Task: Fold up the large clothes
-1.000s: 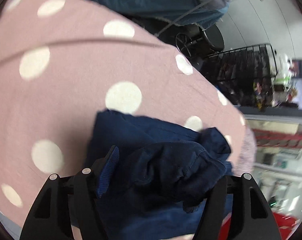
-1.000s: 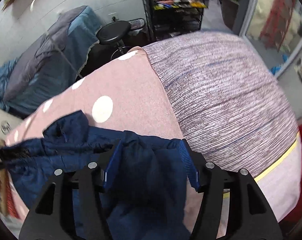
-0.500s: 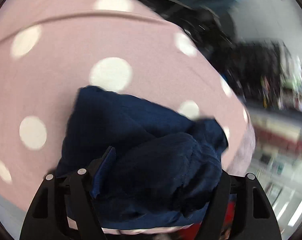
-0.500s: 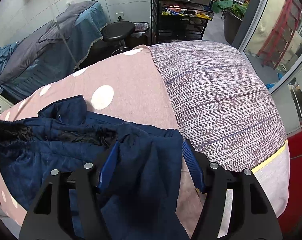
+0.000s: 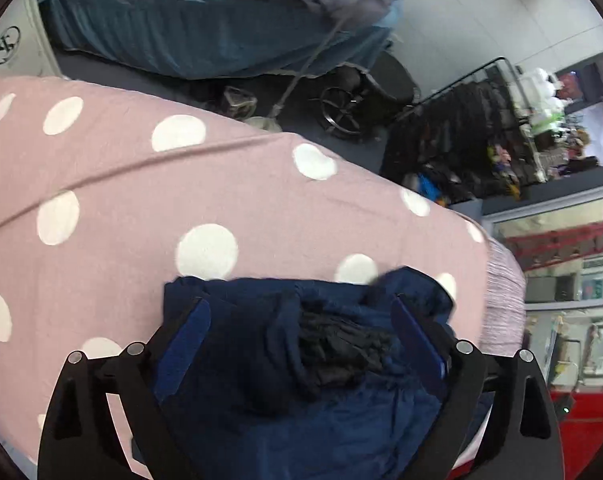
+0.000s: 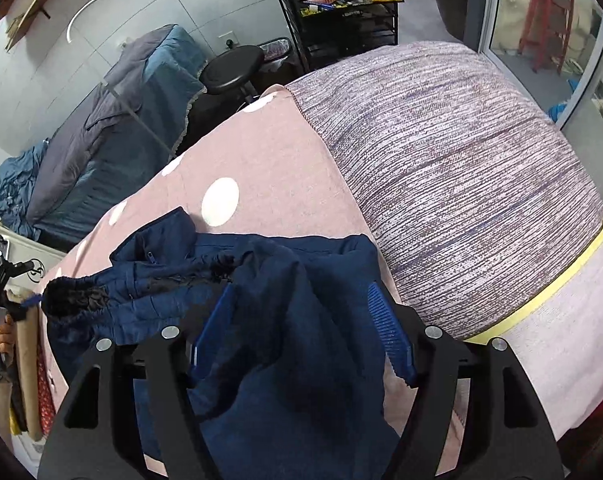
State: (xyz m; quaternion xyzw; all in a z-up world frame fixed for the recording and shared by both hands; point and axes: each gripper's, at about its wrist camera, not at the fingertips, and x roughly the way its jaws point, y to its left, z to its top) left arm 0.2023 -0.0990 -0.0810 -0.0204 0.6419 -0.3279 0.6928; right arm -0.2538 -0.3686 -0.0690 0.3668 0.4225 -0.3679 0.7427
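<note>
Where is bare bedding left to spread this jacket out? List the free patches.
Free: polka-dot sheet beyond the jacket, up to its far edge; striped blanket right of the jacket, down to the yellow stripe. Crowded: the near edge, under both grippers.

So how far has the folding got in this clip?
Early stage. The navy jacket lies bunched on the polka-dot sheet, dark lining exposed, no neat fold showing. In hand: the left gripper and right gripper have open fingers straddling the fabric. Flattening and every fold remain.
</note>
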